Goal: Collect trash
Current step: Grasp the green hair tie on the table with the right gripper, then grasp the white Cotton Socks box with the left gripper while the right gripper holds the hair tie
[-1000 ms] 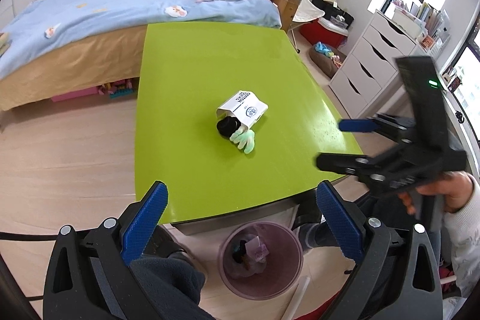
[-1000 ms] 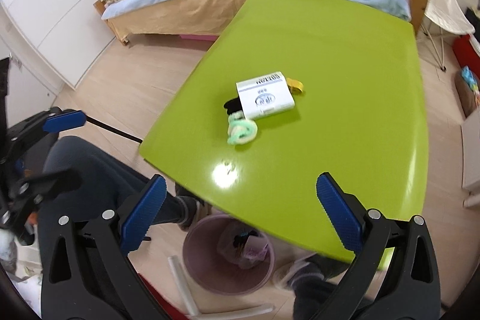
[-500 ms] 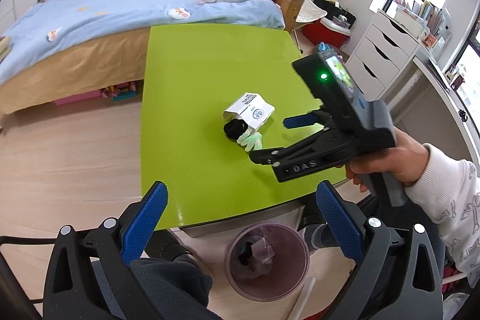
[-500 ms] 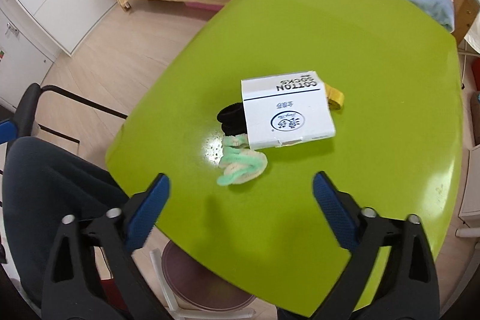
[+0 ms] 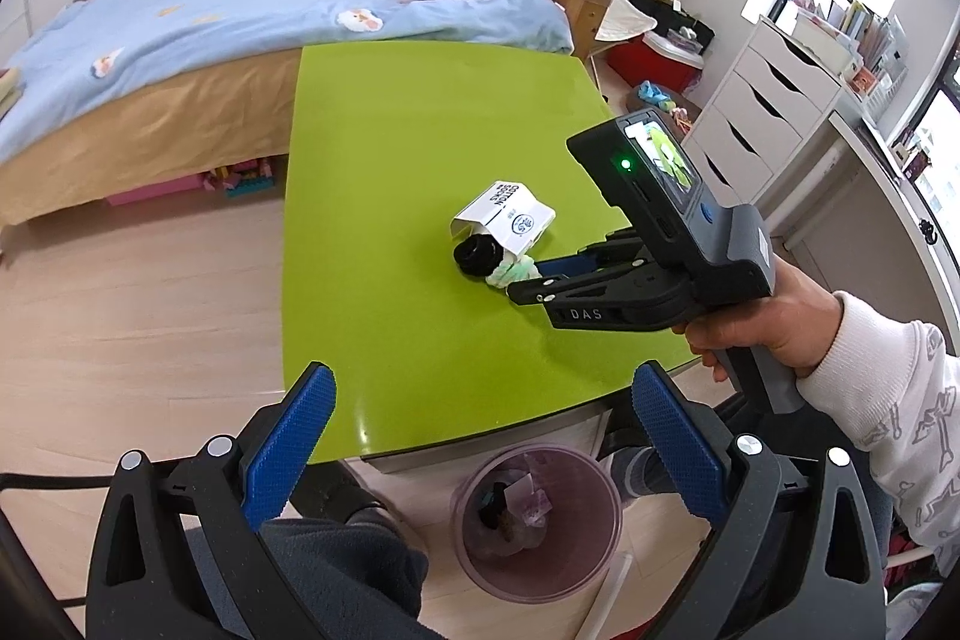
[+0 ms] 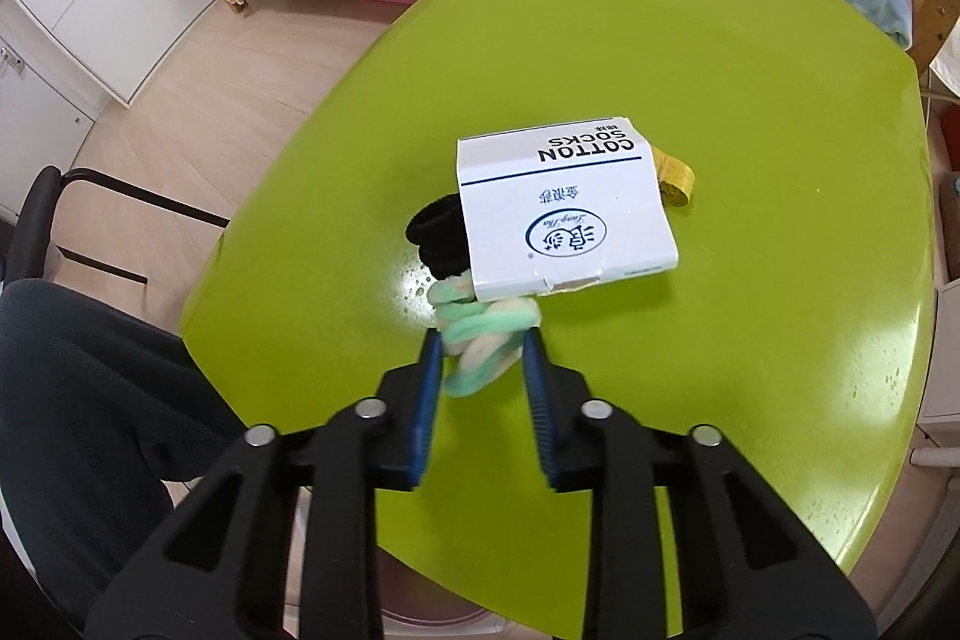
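Btwn R hand-held gripper (image 6: 483,340) pads: mint-white sock (image 6: 480,334).

The right gripper (image 6: 483,349) reaches forward, low, its blue pads (image 6: 429,388) drawn close together. The left gripper (image 5: 480,436) hangs back, jaws spread wide.

Bright daylight from the window (image 5: 936,124) glares on the table (image 6: 750,112); fisheye edges curve darkly.

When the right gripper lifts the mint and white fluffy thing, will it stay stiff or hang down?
The fluffy thing looks like soft, coiled yarn or fabric, so it will probably sag. It seems light. One end lies under the white box, so lifting may nudge the box.
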Demonstrator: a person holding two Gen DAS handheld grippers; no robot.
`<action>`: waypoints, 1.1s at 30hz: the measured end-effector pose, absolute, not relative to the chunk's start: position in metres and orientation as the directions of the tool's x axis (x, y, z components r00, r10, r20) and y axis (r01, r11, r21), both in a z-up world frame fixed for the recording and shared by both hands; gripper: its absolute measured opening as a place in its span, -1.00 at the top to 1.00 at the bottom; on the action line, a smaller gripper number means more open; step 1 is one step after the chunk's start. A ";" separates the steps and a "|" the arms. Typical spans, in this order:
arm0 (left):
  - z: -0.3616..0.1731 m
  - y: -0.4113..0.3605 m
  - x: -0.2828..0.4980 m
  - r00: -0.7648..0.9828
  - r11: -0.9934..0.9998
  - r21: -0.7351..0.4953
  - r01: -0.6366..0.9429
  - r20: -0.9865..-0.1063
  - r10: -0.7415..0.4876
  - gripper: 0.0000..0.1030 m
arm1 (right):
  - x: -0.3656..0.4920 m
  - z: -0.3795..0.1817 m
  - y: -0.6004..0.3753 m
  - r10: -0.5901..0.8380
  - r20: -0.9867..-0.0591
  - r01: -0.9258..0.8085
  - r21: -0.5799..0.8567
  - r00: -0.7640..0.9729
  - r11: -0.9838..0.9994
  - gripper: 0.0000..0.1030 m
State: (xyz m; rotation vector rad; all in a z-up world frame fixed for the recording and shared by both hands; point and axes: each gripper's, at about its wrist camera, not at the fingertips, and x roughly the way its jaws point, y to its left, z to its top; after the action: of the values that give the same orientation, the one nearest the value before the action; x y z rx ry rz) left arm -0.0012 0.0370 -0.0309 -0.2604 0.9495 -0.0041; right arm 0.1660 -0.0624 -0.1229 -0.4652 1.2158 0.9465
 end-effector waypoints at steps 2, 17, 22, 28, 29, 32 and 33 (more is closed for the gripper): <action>-0.031 0.036 0.003 0.585 0.970 -0.219 -0.103 -0.802 -0.119 -0.85 | 0.165 -0.121 -0.065 0.366 -0.929 -0.811 0.174 0.052 0.558 0.57; -0.032 0.025 0.042 0.577 0.979 -0.198 -0.045 -0.805 -0.137 -0.85 | 0.158 -0.090 -0.105 0.433 -0.897 -0.768 0.217 0.086 0.602 0.78; -0.037 0.022 0.057 0.564 0.980 -0.197 -0.037 -0.813 -0.143 -0.85 | 0.156 -0.083 -0.121 0.453 -0.885 -0.744 0.230 0.109 0.628 0.78; -0.044 0.022 0.083 0.539 0.977 -0.212 -0.023 -0.826 -0.167 -0.85 | 0.159 -0.079 -0.145 0.462 -0.878 -0.707 0.247 0.127 0.662 0.78; -0.045 0.022 0.089 0.533 0.977 -0.213 -0.019 -0.829 -0.171 -0.85 | 0.160 -0.080 -0.149 0.461 -0.878 -0.702 0.248 0.128 0.668 0.78; -0.050 0.020 0.108 0.511 0.978 -0.208 0.000 -0.841 -0.179 -0.85 | 0.162 -0.079 -0.156 0.458 -0.879 -0.691 0.250 0.132 0.678 0.78; -0.052 0.019 0.114 0.501 0.979 -0.206 0.005 -0.847 -0.181 -0.85 | 0.162 -0.079 -0.158 0.458 -0.879 -0.689 0.249 0.134 0.681 0.78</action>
State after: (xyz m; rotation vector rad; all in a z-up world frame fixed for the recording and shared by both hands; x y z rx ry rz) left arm 0.1142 0.0190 -0.0522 -0.1853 1.0421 -0.1135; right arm 0.1619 -0.1581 -0.0791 -0.2369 1.1689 0.8418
